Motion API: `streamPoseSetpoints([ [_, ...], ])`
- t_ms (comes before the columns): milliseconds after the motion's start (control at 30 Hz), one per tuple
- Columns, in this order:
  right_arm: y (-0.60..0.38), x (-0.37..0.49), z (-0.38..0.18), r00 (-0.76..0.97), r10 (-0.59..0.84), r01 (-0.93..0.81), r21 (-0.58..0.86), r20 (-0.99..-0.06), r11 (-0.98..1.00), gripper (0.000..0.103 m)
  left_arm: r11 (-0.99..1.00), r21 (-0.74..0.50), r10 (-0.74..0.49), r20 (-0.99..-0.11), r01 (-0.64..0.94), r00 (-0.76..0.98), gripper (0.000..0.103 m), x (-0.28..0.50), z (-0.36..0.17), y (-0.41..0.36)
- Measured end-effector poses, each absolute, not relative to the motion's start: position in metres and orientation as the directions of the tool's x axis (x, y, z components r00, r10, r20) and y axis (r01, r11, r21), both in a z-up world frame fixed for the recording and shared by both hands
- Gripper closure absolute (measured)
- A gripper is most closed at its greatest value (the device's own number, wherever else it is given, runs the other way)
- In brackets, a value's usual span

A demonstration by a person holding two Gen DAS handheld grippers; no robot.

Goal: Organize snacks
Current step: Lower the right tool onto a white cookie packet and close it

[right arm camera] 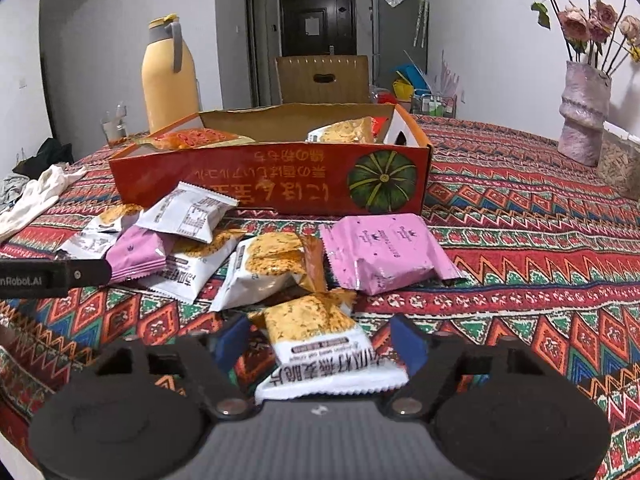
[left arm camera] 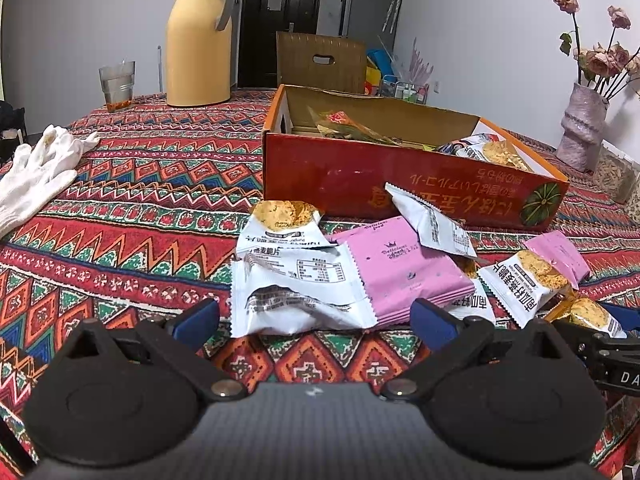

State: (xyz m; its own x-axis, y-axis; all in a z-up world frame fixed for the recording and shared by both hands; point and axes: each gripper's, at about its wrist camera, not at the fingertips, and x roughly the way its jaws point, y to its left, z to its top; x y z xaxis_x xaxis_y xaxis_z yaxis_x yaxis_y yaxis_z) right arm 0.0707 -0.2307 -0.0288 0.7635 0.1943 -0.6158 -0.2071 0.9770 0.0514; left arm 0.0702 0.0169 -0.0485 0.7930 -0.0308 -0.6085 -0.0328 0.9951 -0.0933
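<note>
I am holding my right gripper (right arm camera: 320, 344) spread wide, its two blue fingers (right arm camera: 404, 342) straddling a white snack packet (right arm camera: 320, 344) that lies flat on the patterned tablecloth (right arm camera: 520, 280), gripping nothing yet. The packet's near, crimped edge is pointing back toward my wrist, its crisp-printed end facing away. My left gripper (left arm camera: 316, 316) is also standing released, empty, its fingers either side of a crumpled white packet (left arm camera: 292, 292) at the near left edge of the pile.

Beyond my right fingers the rest of the loose snacks are spreading out: a second white packet (right arm camera: 268, 272) just past mine, a pink packet (right arm camera: 384, 252) to the right, more white and pink ones heaped to the left. Farther still, the red cardboard box (right arm camera: 280, 184) is sitting open-topped with a few packets already inside.

To do this grasp well, I am thinking the fingers should close across the packet's middle, where it is plump, rather than on the slippery flat seal. I would press gently, since the crisps inside probably break easily, lift clear of the neighbouring packet, then carry it over the box's near wall.
</note>
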Motion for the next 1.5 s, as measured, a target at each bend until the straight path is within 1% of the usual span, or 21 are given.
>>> streamPoseSetpoints([
  [33, -0.230, 0.070, -0.029, 0.764, 0.198, -0.214, 0.048, -0.613, 0.976, 0.040, 0.995, -0.094, -0.031, -0.608, -0.034, 0.793, 0.000, 0.070, -0.049, 0.017],
  [100, -0.228, 0.068, -0.028, 0.767, 0.203, -0.227, 0.038, -0.609, 0.973, 0.055, 0.995, -0.095, -0.030, -0.610, -0.035, 0.792, 0.000, 0.070, -0.049, 0.017],
  [300, -0.229, 0.061, -0.026, 0.779, 0.212, -0.240, 0.032, -0.590, 0.970, 0.062, 0.995, -0.095, -0.027, -0.611, -0.039, 0.791, 0.000, 0.071, -0.049, 0.017],
  [500, -0.233, 0.052, -0.015, 0.810, 0.214, -0.236, 0.031, -0.546, 0.971, 0.062, 0.995, -0.093, -0.022, -0.614, -0.045, 0.789, 0.000, 0.070, -0.047, 0.017],
  [667, -0.245, 0.049, -0.007, 0.838, 0.198, -0.208, 0.037, -0.509, 0.977, 0.062, 0.994, -0.098, -0.027, -0.597, -0.040, 0.802, 0.000, 0.066, -0.036, 0.022],
  [800, -0.256, 0.050, -0.004, 0.852, 0.175, -0.176, 0.044, -0.494, 0.983, 0.062, 0.996, -0.065, 0.011, -0.581, -0.060, 0.814, 0.000, 0.069, -0.023, 0.029],
  [867, -0.261, 0.051, -0.004, 0.855, 0.166, -0.163, 0.049, -0.491, 0.985, 0.062, 0.996, -0.056, 0.028, -0.590, -0.076, 0.807, 0.000, 0.075, -0.020, 0.033],
  [1000, -0.266, 0.051, -0.006, 0.858, 0.158, -0.148, 0.059, -0.489, 0.987, 0.062, 0.991, -0.056, 0.057, -0.642, -0.120, 0.765, 0.000, 0.091, -0.023, 0.038],
  [1200, -0.271, 0.051, -0.009, 0.858, 0.155, -0.138, 0.071, -0.489, 0.988, 0.062, 0.986, -0.076, 0.053, -0.687, -0.145, 0.724, 0.000, 0.109, -0.031, 0.032],
  [1500, -0.279, 0.050, -0.011, 0.859, 0.151, -0.124, 0.088, -0.490, 0.988, 0.062, 0.985, -0.047, 0.088, -0.691, -0.166, 0.718, 0.000, 0.110, -0.037, 0.026],
])
